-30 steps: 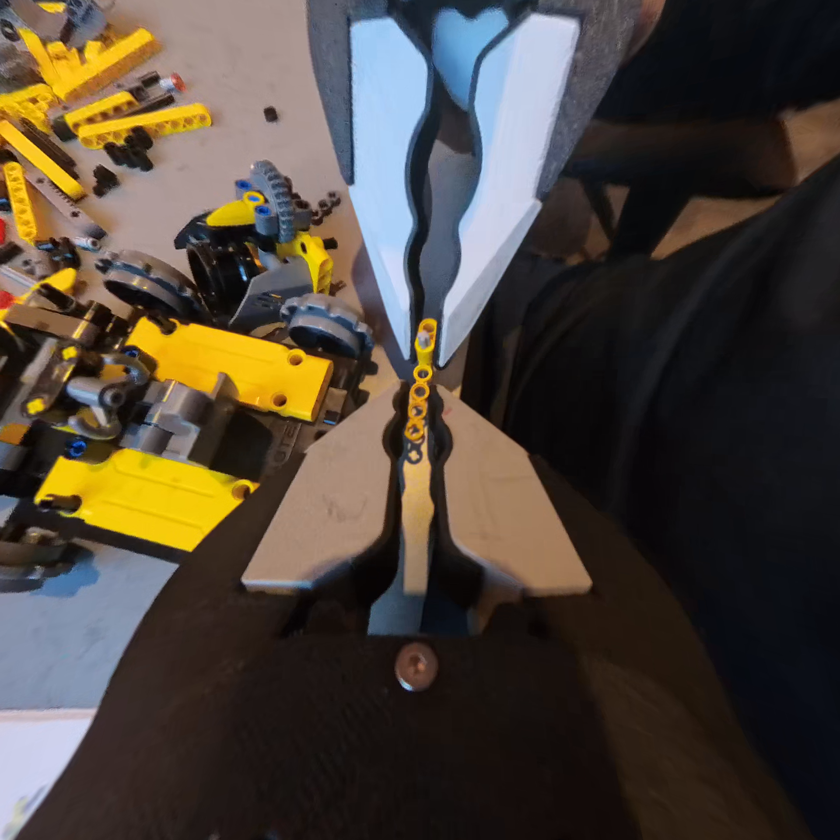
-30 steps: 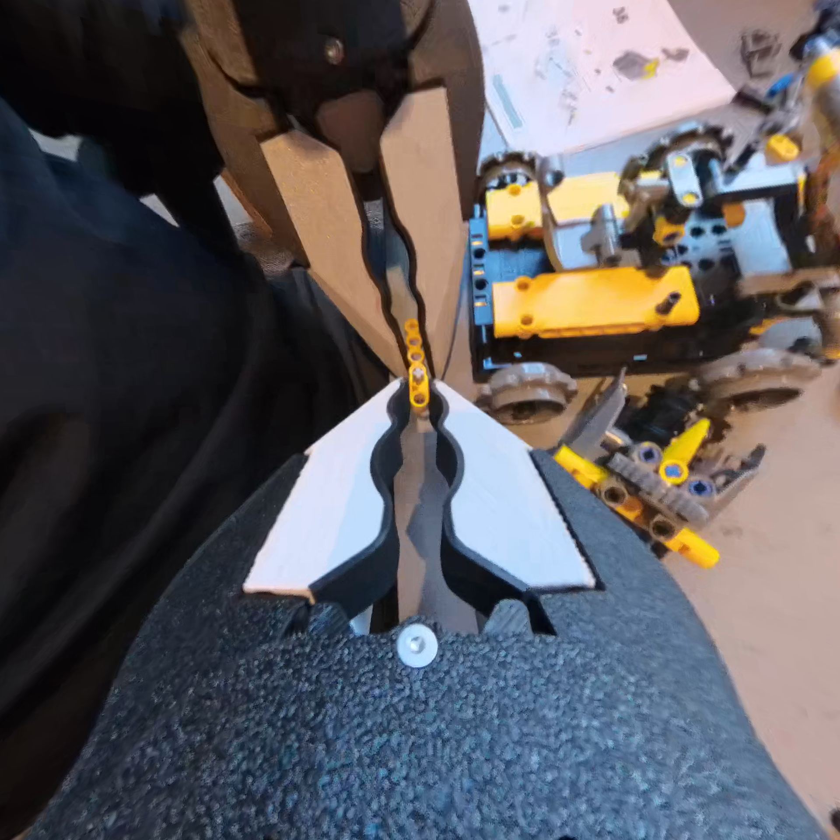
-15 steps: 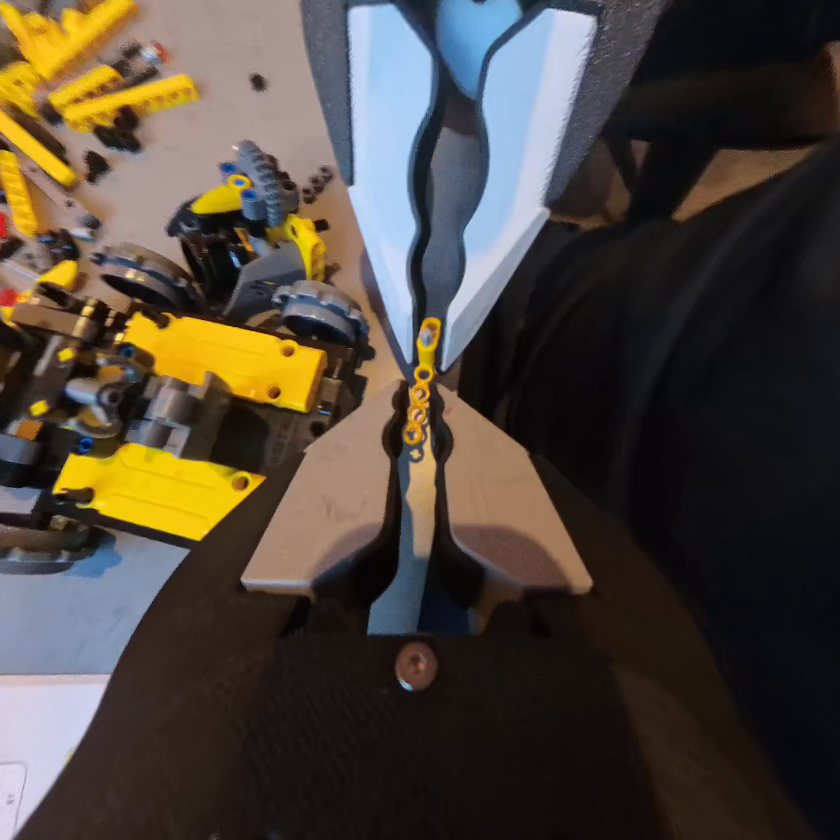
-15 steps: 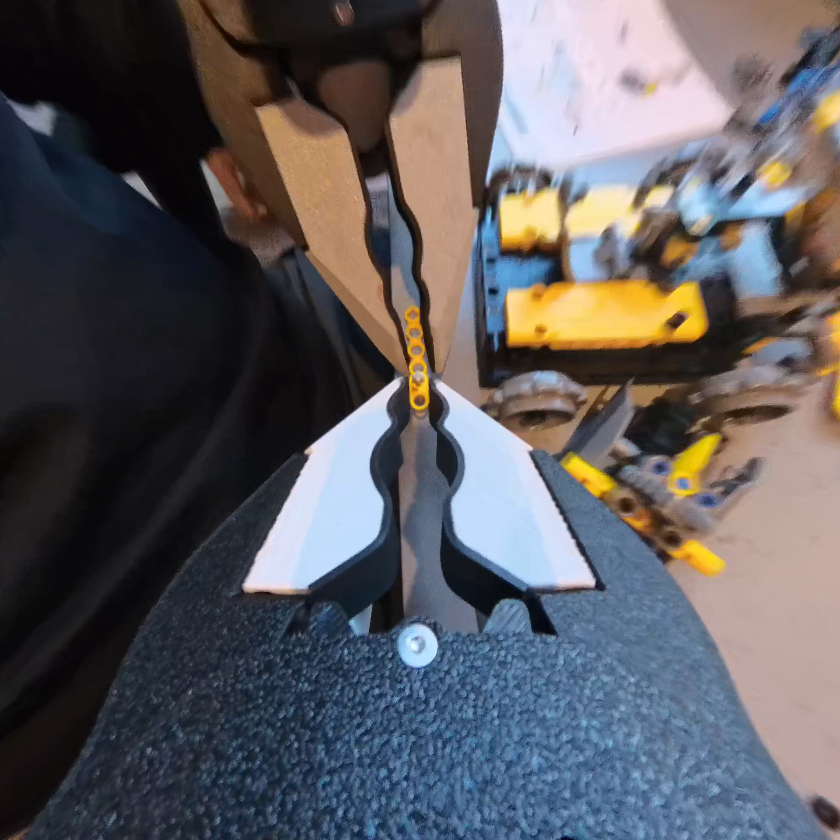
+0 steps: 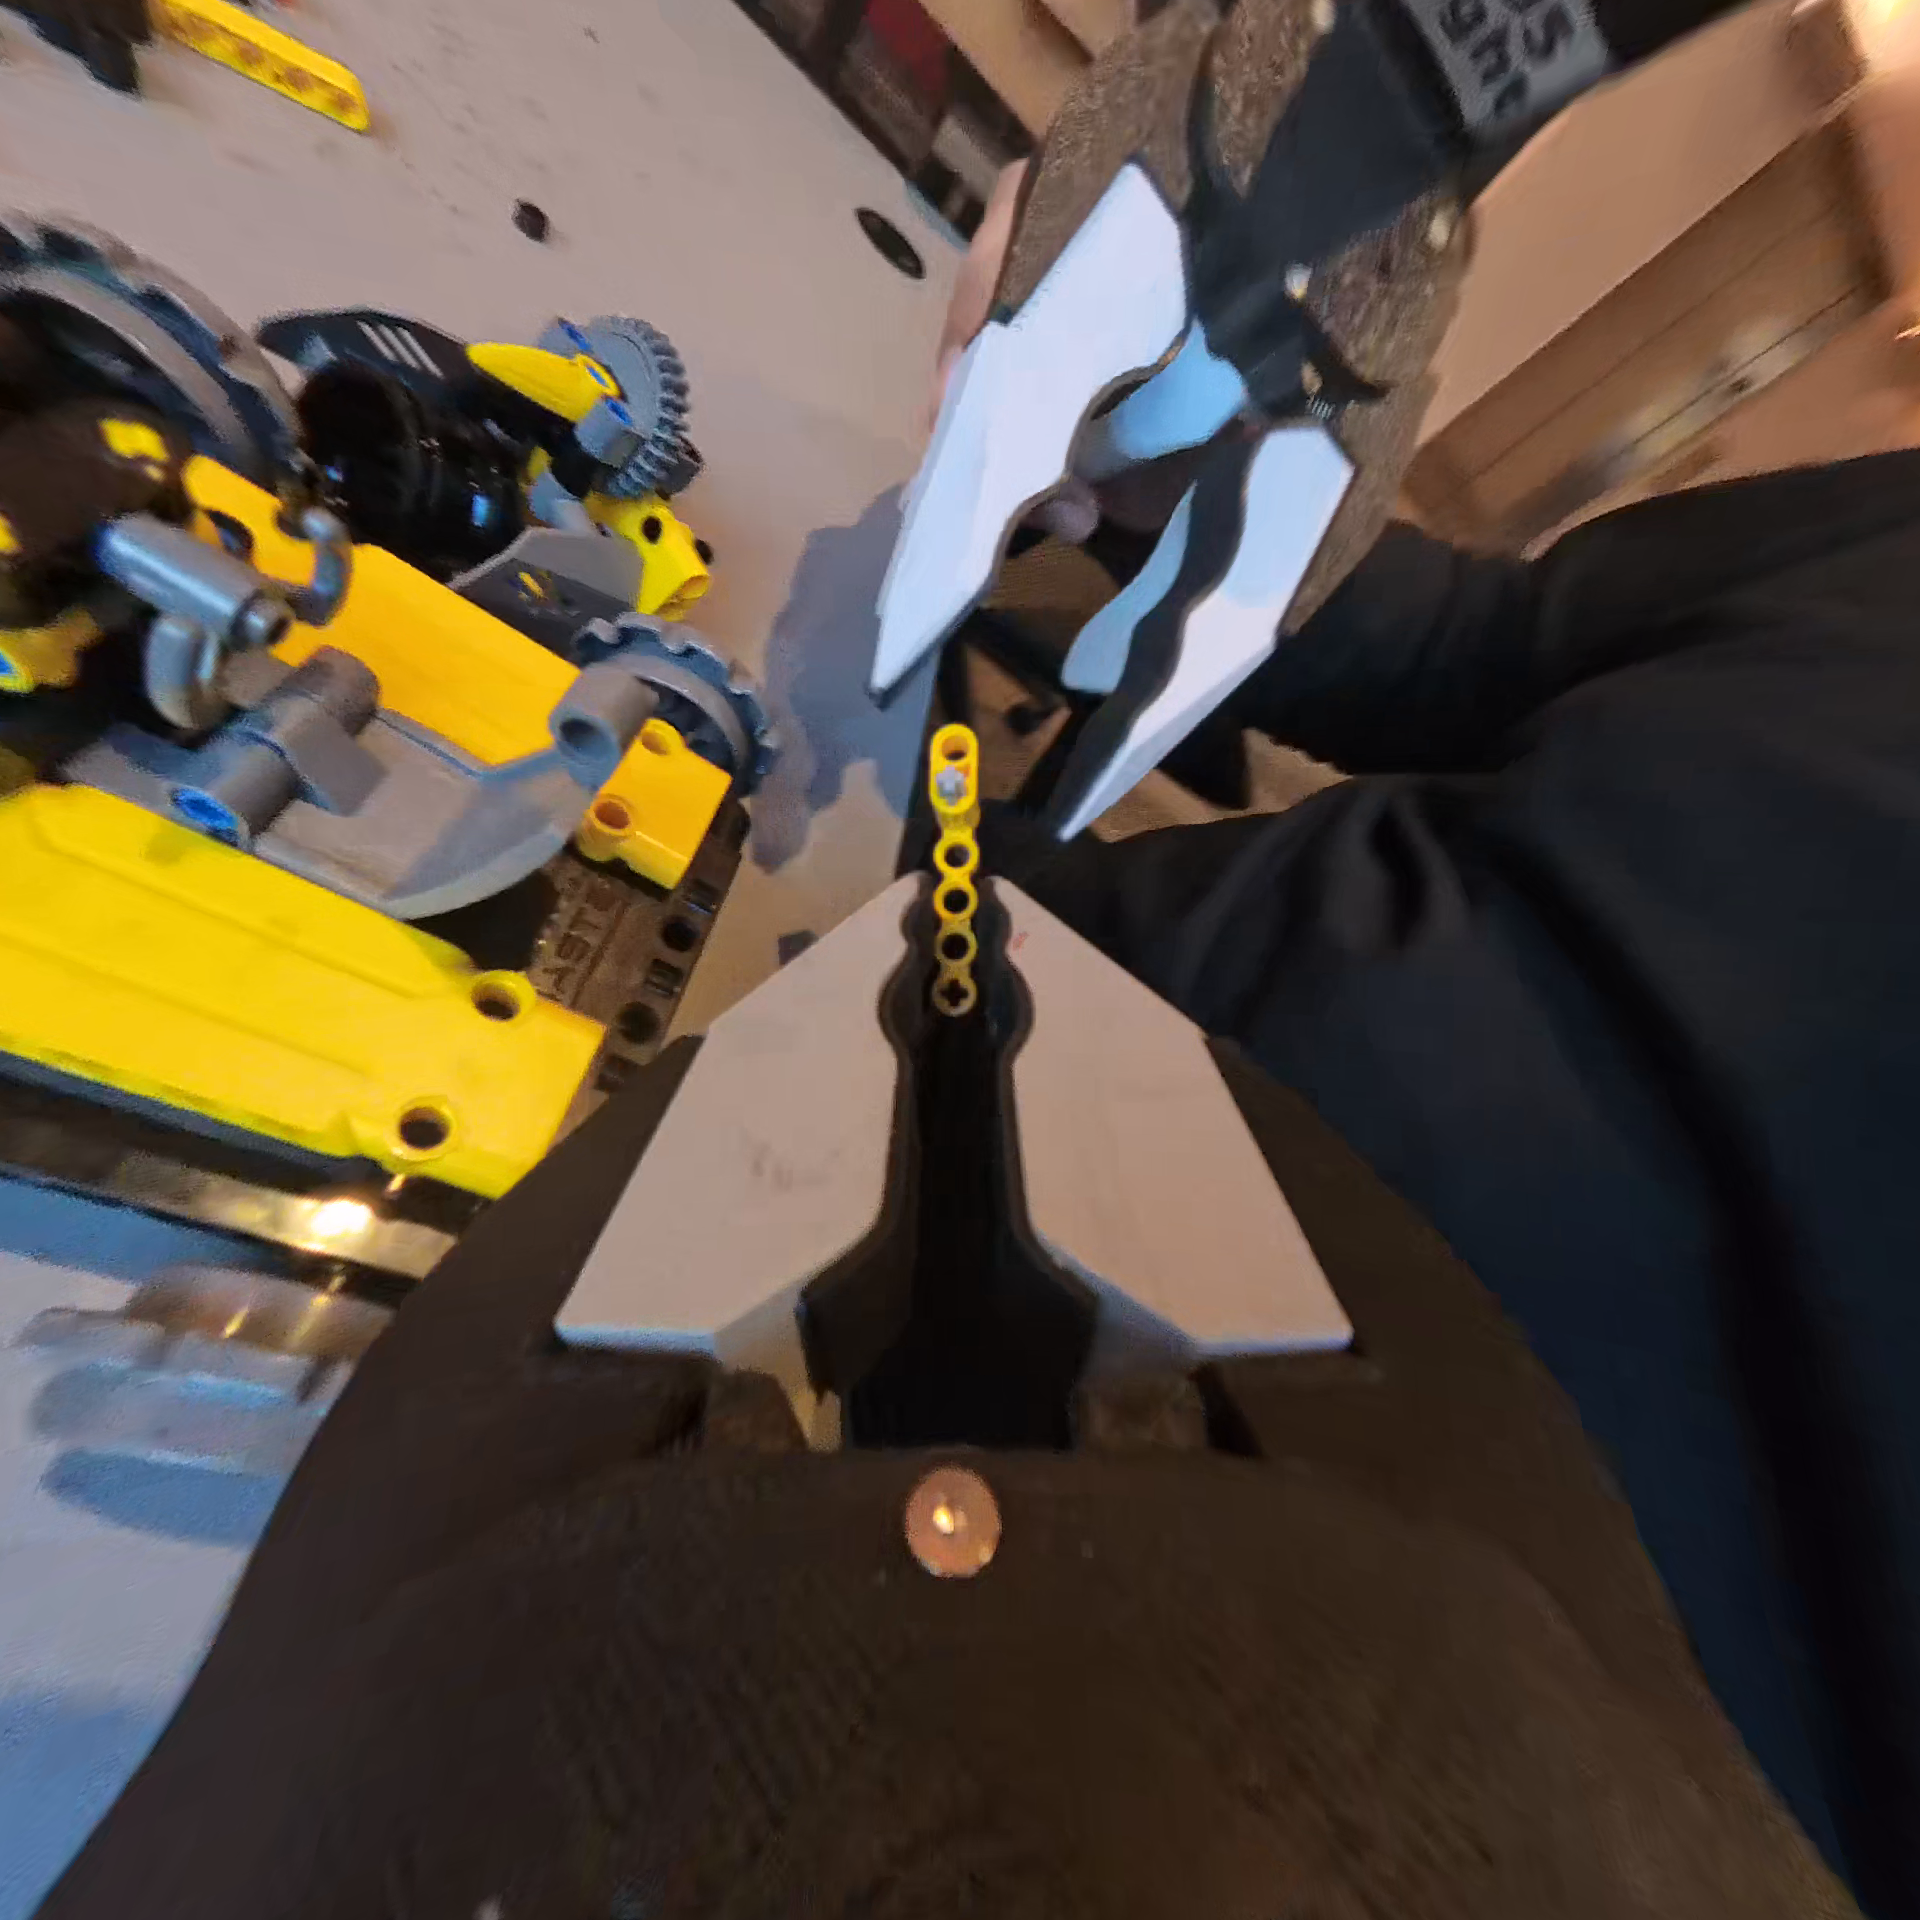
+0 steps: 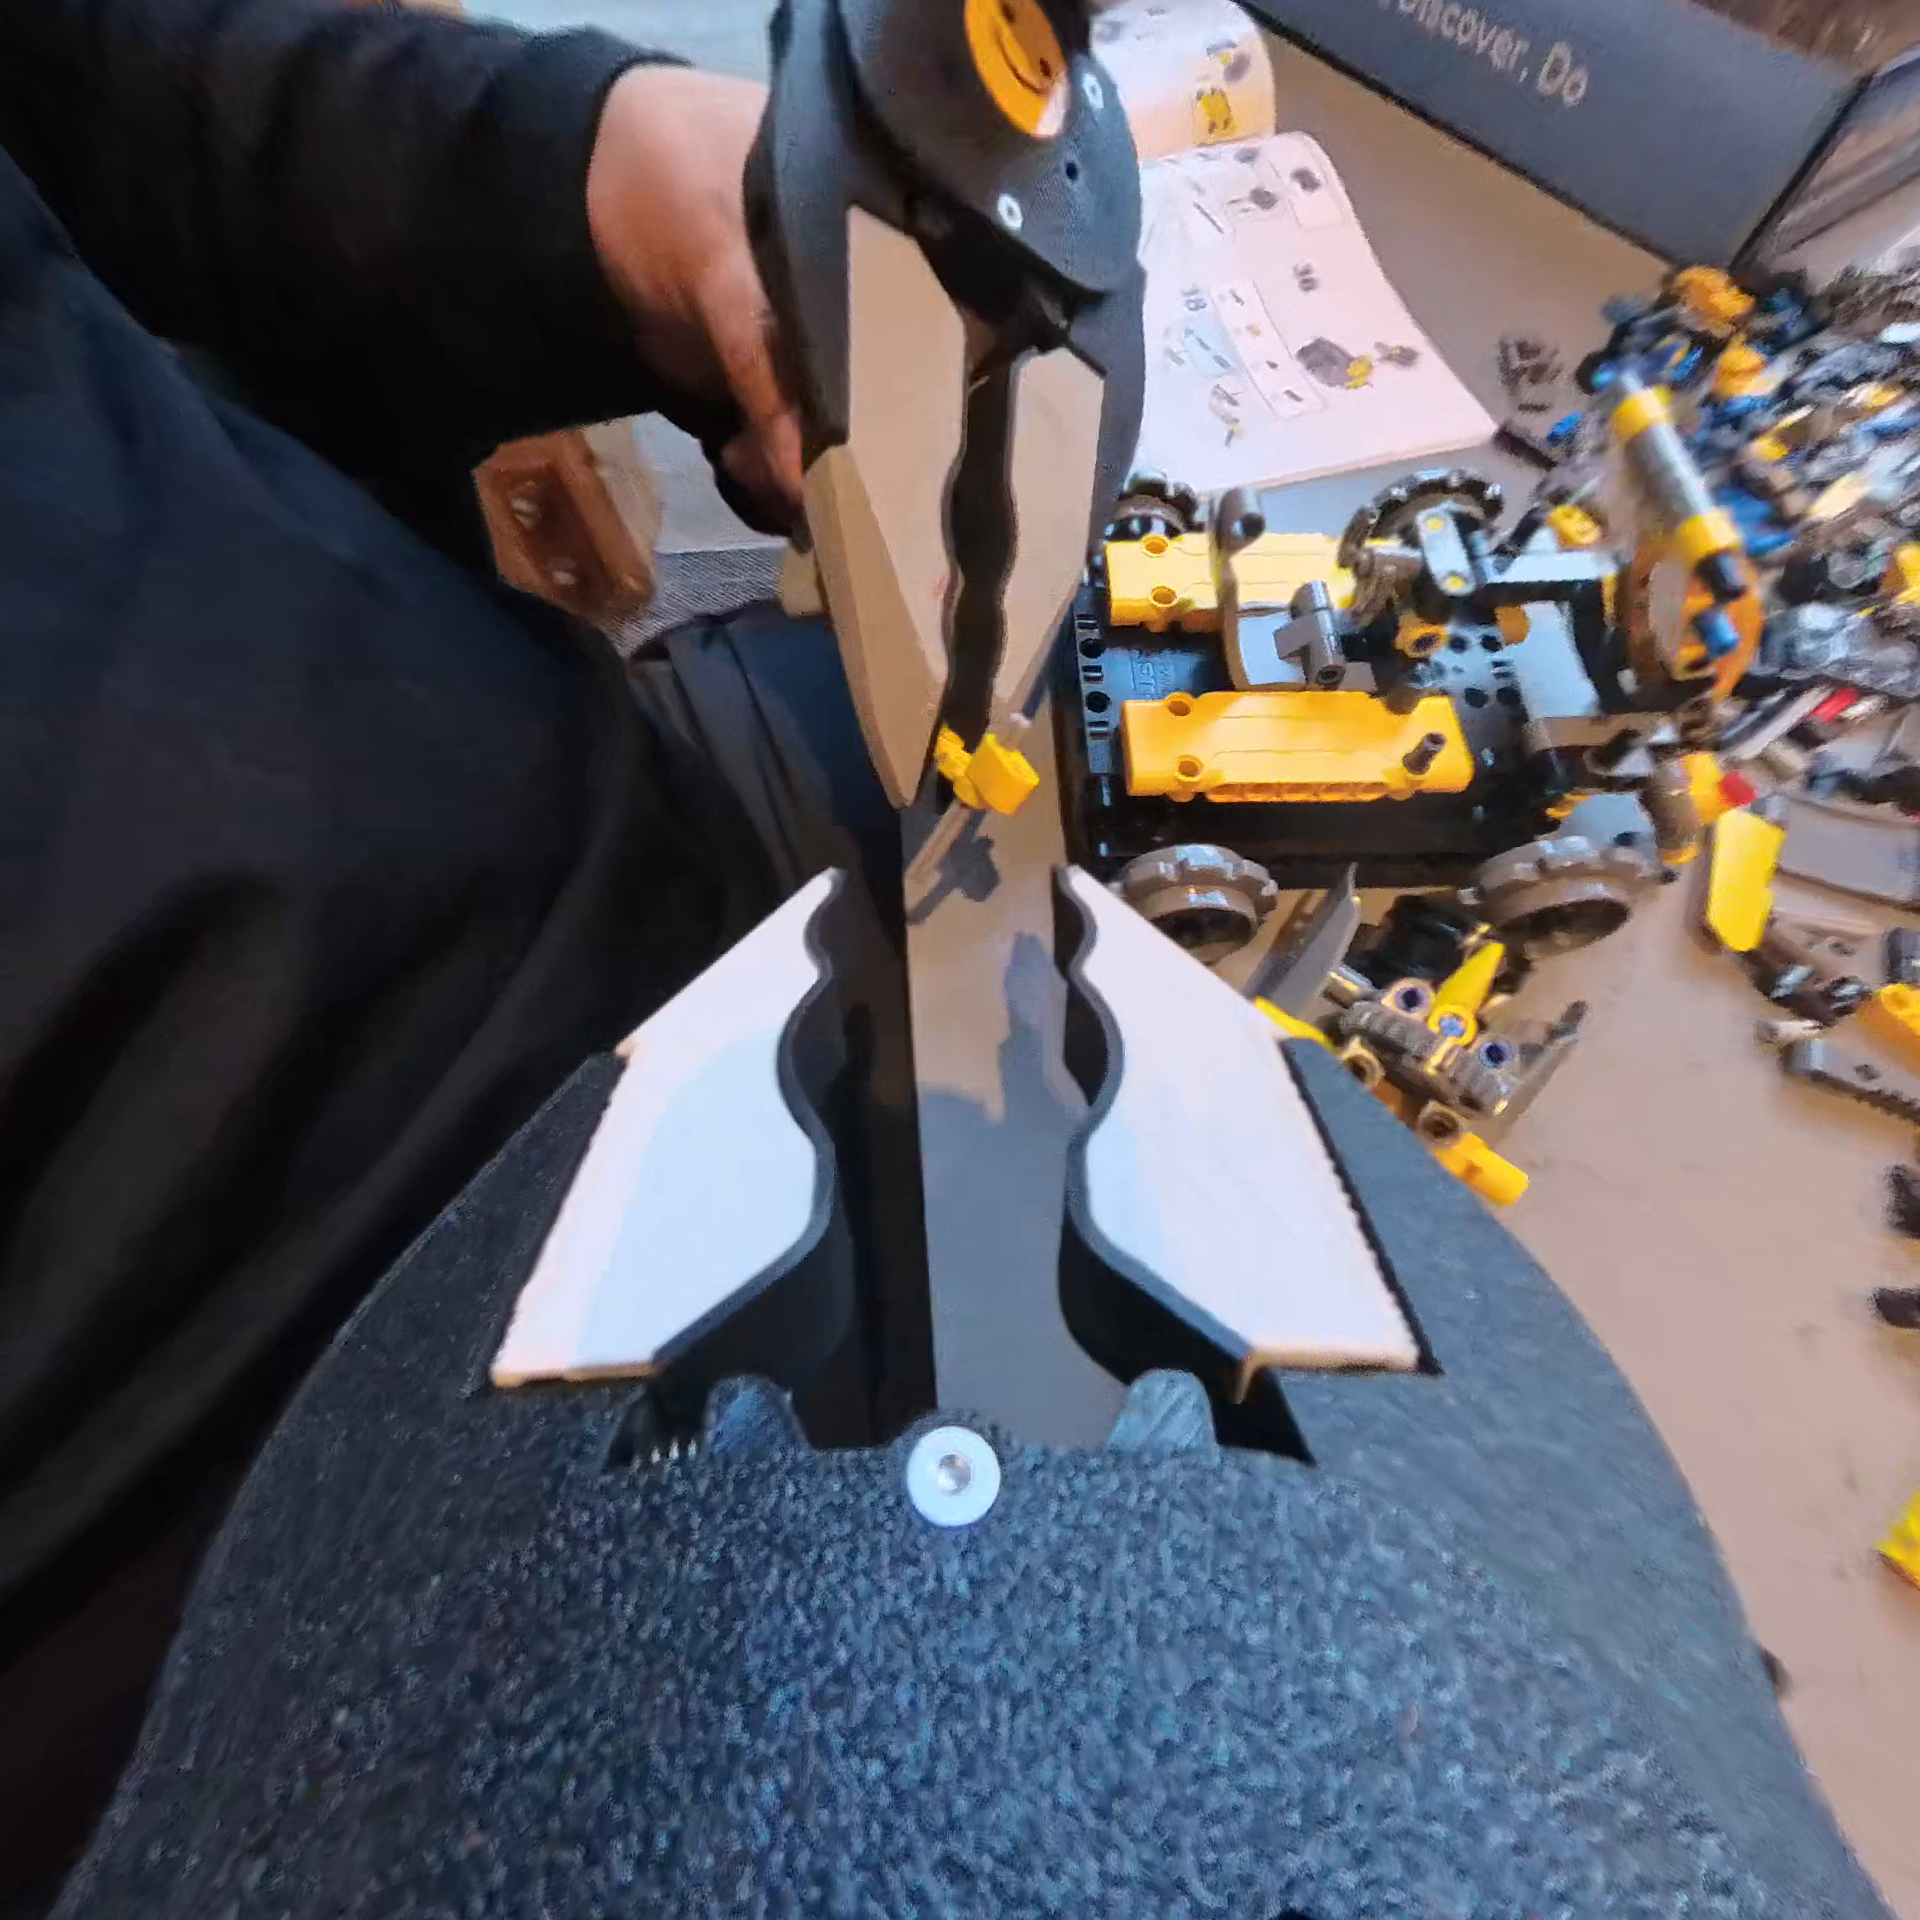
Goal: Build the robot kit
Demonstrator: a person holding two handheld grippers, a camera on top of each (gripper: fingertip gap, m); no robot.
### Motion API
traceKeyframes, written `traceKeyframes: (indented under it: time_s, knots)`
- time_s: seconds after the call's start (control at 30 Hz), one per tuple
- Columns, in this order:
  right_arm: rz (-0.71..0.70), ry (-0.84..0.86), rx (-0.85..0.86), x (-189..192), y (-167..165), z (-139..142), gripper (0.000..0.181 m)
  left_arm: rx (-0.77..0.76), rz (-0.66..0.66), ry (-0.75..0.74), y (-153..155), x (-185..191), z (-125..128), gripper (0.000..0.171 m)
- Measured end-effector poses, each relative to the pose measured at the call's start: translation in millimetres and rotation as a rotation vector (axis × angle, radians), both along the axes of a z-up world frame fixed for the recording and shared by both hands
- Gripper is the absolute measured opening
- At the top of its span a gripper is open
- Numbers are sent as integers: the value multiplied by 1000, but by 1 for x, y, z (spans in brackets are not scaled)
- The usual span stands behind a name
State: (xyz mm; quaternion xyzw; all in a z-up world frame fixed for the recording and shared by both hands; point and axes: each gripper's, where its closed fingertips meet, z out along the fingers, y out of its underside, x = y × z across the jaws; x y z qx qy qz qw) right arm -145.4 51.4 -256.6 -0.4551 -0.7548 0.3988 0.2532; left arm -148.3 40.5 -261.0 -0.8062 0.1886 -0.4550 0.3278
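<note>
left gripper (image 5: 954,904) pinching yellow beam (image 5: 954,862), pointing forward

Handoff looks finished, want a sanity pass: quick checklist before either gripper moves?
1. Left gripper shut on thin yellow holed beam: ok.
2. Small grey pin seated in beam's far end: ok.
3. Right gripper open, apart from beam: ok.
4. Beam apart from yellow-and-black brick vehicle: ok.
5. Grip firmness: cannot tell.
</note>
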Motion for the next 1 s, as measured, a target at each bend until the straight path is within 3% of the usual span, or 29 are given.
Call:
traceKeyframes:
  time_s: [0.1, 0.3, 0.4, 0.5, 0.8, 1.0]
  knots:
    - [0, 51, 159, -2, -2, 1, 54, -57, -17, -51, -4, 4, -1, 4]
    - [80, 135, 547, -1, -13, 1, 48, -151, -66, -165, -13, 11, 4, 4]
    - [109, 116, 645, -1, -16, -7, 49, -188, -86, -187, -16, 13, 1, 4]
    - [99, 130, 683, -3, -16, -7, 38, -206, -98, -203, -19, 15, 1, 4]
    - [83, 96, 661, -5, -18, -21, 39, -201, -83, -148, -18, 17, -9, 4]
    - [52, 59, 583, -6, -16, -29, 39, -51, -19, 105, -11, 12, -16, 5]
